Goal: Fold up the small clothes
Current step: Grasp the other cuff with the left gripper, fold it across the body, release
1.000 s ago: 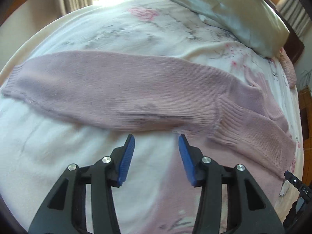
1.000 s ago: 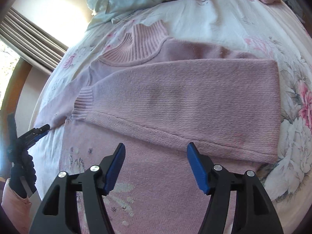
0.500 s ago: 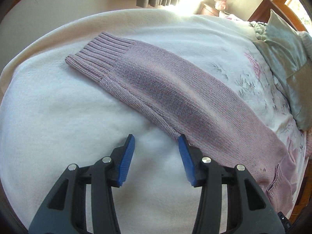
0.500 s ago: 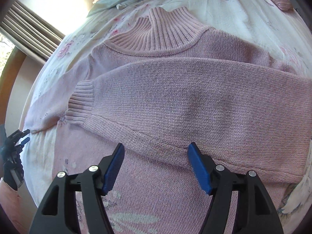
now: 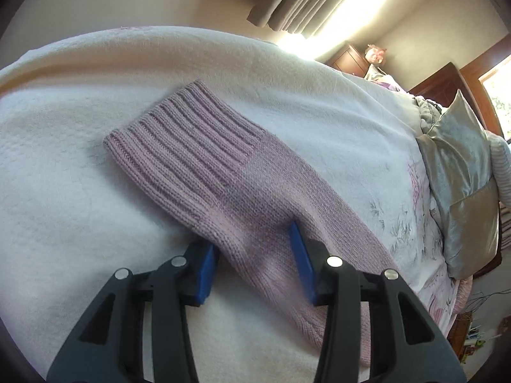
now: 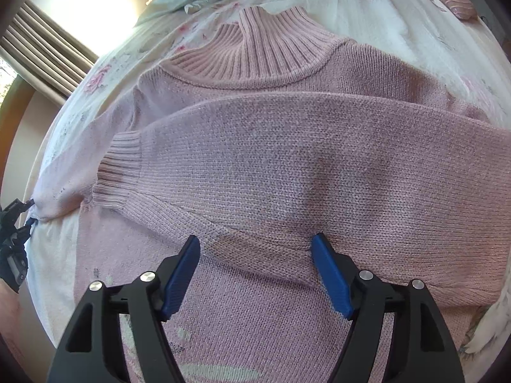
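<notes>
- Sunlit bedroom: a white blanket [image 5: 80,166] with a floral print covers the bed, with curtains [image 5: 306,0] at the window behind it.
- On the blanket lies a pink knit sweater [image 6: 287,166], collar toward the silver-green pillow [image 5: 463,191].
- One sleeve [image 6: 319,159] is folded across the sweater's chest; the other sleeve [image 5: 223,175] stretches out over the blanket, ribbed cuff [image 5: 188,140] farthest from the pillow.
- Left gripper [image 5: 252,249] is spread wide, straddling the outstretched sleeve near its cuff.
- Right gripper [image 6: 255,261] gapes wide at the folded sleeve's lower edge, its blue pads [image 6: 329,271] touching the knit.
</notes>
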`<state>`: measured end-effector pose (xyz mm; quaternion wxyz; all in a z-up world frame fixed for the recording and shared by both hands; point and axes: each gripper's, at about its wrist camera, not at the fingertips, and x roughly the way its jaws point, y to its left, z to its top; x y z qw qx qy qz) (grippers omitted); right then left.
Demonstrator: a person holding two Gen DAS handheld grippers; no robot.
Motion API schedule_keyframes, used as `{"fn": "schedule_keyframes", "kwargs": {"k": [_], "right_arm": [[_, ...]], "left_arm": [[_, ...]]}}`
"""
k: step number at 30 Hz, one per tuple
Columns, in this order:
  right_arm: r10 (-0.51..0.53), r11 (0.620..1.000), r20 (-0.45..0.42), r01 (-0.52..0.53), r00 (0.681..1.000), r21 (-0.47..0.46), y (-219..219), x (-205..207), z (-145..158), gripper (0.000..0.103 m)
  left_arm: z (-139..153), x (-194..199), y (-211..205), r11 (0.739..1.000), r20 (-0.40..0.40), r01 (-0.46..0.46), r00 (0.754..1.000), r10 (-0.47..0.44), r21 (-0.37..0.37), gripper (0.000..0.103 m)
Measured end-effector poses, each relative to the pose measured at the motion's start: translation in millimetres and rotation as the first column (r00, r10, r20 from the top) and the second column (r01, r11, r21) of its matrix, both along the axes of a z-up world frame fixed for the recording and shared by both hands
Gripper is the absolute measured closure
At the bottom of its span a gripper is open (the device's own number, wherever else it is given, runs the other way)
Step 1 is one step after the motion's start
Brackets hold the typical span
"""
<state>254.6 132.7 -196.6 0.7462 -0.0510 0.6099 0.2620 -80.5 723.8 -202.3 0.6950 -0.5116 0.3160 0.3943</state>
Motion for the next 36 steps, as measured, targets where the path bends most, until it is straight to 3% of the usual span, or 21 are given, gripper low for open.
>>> {"fn": "schedule_keyframes", "kwargs": {"k": [3, 9, 13, 16, 21, 27, 31, 34, 36], "right_arm": [[0.015, 1.0, 0.007, -0.015, 1.0, -0.016, 4, 0, -1, 0.029], [0.003, 1.0, 0.0, -0.003, 1.0, -0.017, 6, 2, -3, 0.027], [0.003, 1.0, -0.002, -0.003, 1.0, -0.017, 6, 2, 2, 0.027], [-0.012, 1.0, -0.002, 0.012, 1.0, -0.001, 1, 0, 8, 0.03], [-0.039, 0.999, 0.002, 0.039, 0.999, 0.017, -14, -2, 15, 0.031], [-0.065, 0.997, 0.015, 0.065, 0.998, 0.05, -41, -2, 28, 0.031], [-0.08, 0.995, 0.024, 0.078, 0.997, 0.058, -62, 2, 34, 0.031], [-0.095, 0.994, 0.028, 0.093, 0.995, 0.057, -75, 6, 35, 0.031], [-0.108, 0.993, 0.022, 0.107, 0.994, 0.058, -83, 9, 33, 0.031]], "left_arm": [[0, -3, 13, 1.0, -0.01, -0.029, 1.0, 0.029, 0.001, 0.067], [16, 3, 17, 0.999, -0.078, 0.004, 0.997, -0.001, 0.045, 0.092], [51, 30, -4, 0.982, -0.084, 0.105, 0.992, -0.092, 0.157, 0.096], [82, 68, -39, 0.943, -0.087, 0.229, 0.973, -0.214, 0.243, 0.096], [112, 135, -123, 0.841, -0.061, 0.437, 0.895, -0.442, 0.32, 0.096], [120, 202, -227, 0.726, 0.013, 0.606, 0.765, -0.644, 0.326, 0.096], [112, 240, -284, 0.672, 0.05, 0.676, 0.693, -0.719, 0.302, 0.096], [96, 262, -317, 0.642, 0.048, 0.716, 0.657, -0.753, 0.274, 0.097], [80, 273, -332, 0.63, 0.026, 0.734, 0.646, -0.763, 0.252, 0.097]]}}
